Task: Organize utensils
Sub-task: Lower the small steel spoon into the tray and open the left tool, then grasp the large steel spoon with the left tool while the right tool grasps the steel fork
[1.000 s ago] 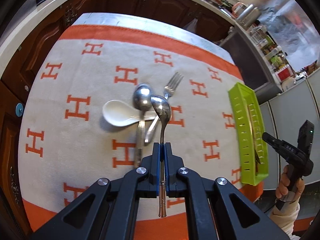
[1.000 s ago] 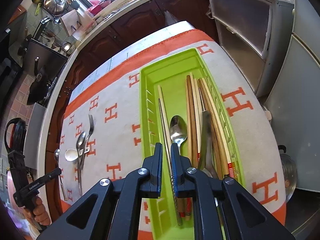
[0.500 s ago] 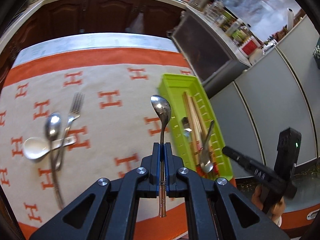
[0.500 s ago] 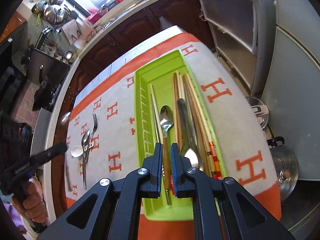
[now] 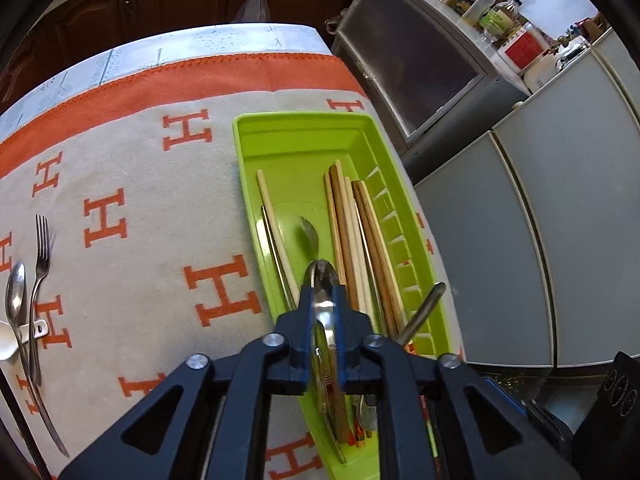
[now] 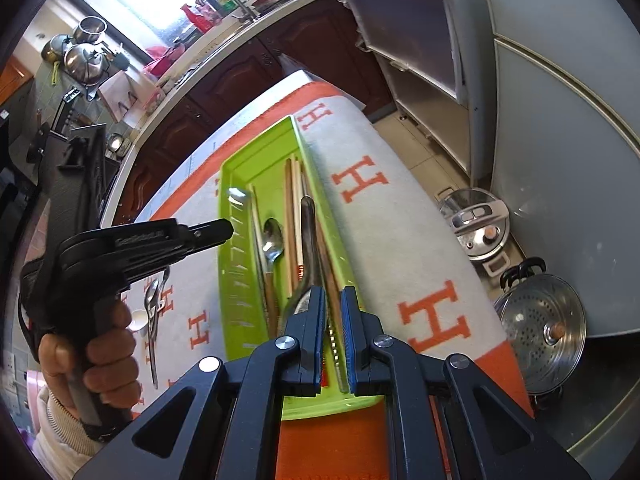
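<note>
Spoon sat between the opening jaws of the left hand-held gripper, centre frame, over the tray holding chopsticks; right hand-held gripper narrow, empty.

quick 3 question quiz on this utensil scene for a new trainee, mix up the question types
1. True or false: the fork lies inside the green tray.
2. Which lies beside the fork on the cloth? A: white spoon. B: plate. C: cup.
3. Which letter is repeated across the cloth in orange?

Key: 1 false; 2 A; 3 H.
</note>
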{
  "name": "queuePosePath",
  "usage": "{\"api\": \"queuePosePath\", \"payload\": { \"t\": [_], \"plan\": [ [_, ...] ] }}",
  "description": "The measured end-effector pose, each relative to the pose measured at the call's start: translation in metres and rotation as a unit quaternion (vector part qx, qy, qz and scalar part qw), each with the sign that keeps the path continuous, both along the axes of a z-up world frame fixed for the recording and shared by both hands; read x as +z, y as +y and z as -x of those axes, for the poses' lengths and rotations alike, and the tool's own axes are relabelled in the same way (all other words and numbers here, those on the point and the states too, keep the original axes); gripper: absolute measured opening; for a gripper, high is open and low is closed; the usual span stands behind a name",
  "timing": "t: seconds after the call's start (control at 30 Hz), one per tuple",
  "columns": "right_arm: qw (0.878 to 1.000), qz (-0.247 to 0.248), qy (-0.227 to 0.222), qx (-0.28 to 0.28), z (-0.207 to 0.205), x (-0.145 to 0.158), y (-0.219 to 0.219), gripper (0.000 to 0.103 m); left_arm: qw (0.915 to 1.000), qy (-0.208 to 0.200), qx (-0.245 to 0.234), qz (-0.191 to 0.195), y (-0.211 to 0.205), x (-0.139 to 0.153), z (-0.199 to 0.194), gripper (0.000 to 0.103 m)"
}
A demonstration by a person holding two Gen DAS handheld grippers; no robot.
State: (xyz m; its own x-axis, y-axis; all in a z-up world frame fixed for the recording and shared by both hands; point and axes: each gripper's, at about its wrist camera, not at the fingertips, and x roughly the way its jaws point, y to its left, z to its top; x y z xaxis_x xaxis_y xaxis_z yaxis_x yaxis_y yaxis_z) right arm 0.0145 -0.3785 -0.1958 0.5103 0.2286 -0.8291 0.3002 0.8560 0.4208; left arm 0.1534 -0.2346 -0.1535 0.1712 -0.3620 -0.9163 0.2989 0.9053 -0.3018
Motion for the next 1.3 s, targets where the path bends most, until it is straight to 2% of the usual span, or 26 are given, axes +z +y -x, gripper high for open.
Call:
{"api": "queuePosePath", "payload": {
  "t": [0.07, 0.17, 0.23, 0.3, 0.4, 0.53, 0.67, 0.77, 0.87, 1.0, 1.07, 1.17, 1.23, 1.3],
  "plan": [
    [1.000, -0.001, 0.003, -0.001, 0.001, -0.003, -0.003, 0.009, 1.0000, 0.002, 0.003, -0.002, 0.002, -0.002, 0.000, 0.025],
    [1.000, -0.003, 0.004, 0.001, -0.002, -0.005, 0.000, 0.009, 1.0000, -0.007, -0.006, -0.002, 0.004, 0.001, 0.002, 0.026],
    [1.000, -0.003, 0.005, 0.004, -0.008, -0.008, 0.003, 0.009, 0.9994, -0.024, -0.012, -0.019, 0.005, 0.008, 0.008, 0.034],
    [1.000, -0.003, 0.008, 0.009, -0.014, -0.011, 0.008, 0.009, 0.9981, -0.050, -0.021, -0.028, 0.009, 0.015, 0.015, 0.048],
    [1.000, -0.004, 0.012, 0.019, -0.019, -0.015, 0.018, 0.009, 0.9959, -0.075, -0.036, -0.036, 0.014, 0.025, 0.025, 0.048],
    [0.999, -0.002, 0.016, 0.032, -0.026, -0.019, 0.034, 0.009, 0.9964, -0.071, -0.038, -0.027, 0.029, 0.031, 0.034, 0.048],
    [0.999, 0.003, 0.017, 0.047, -0.031, -0.019, 0.048, 0.009, 0.9962, -0.075, -0.028, -0.033, 0.048, 0.032, 0.041, 0.048],
    [0.998, 0.007, 0.018, 0.059, -0.034, -0.018, 0.057, 0.009, 0.9967, -0.074, -0.013, -0.031, 0.071, 0.032, 0.048, 0.048],
    [0.997, 0.014, 0.022, 0.078, -0.039, -0.016, 0.073, 0.009, 0.9986, -0.049, 0.011, -0.018, 0.104, 0.027, 0.050, 0.049],
    [0.994, 0.020, 0.018, 0.104, -0.044, -0.009, 0.093, 0.009, 0.9958, -0.054, 0.063, -0.040, 0.160, 0.025, 0.054, 0.066],
    [0.992, 0.021, 0.018, 0.120, -0.050, -0.005, 0.107, 0.009, 0.9943, -0.047, 0.090, -0.032, 0.191, 0.022, 0.057, 0.072],
    [0.989, 0.017, 0.018, 0.144, -0.058, -0.001, 0.130, 0.009, 0.9901, -0.051, 0.127, -0.030, 0.235, 0.018, 0.063, 0.072],
    [0.987, 0.014, 0.020, 0.161, -0.065, 0.000, 0.147, 0.009, 0.9858, -0.058, 0.147, -0.058, 0.257, 0.014, 0.067, 0.072],
    [0.983, 0.004, 0.025, 0.184, -0.076, 0.001, 0.170, 0.009, 0.9829, -0.057, 0.163, -0.063, 0.277, 0.008, 0.069, 0.072]
  ]
}}
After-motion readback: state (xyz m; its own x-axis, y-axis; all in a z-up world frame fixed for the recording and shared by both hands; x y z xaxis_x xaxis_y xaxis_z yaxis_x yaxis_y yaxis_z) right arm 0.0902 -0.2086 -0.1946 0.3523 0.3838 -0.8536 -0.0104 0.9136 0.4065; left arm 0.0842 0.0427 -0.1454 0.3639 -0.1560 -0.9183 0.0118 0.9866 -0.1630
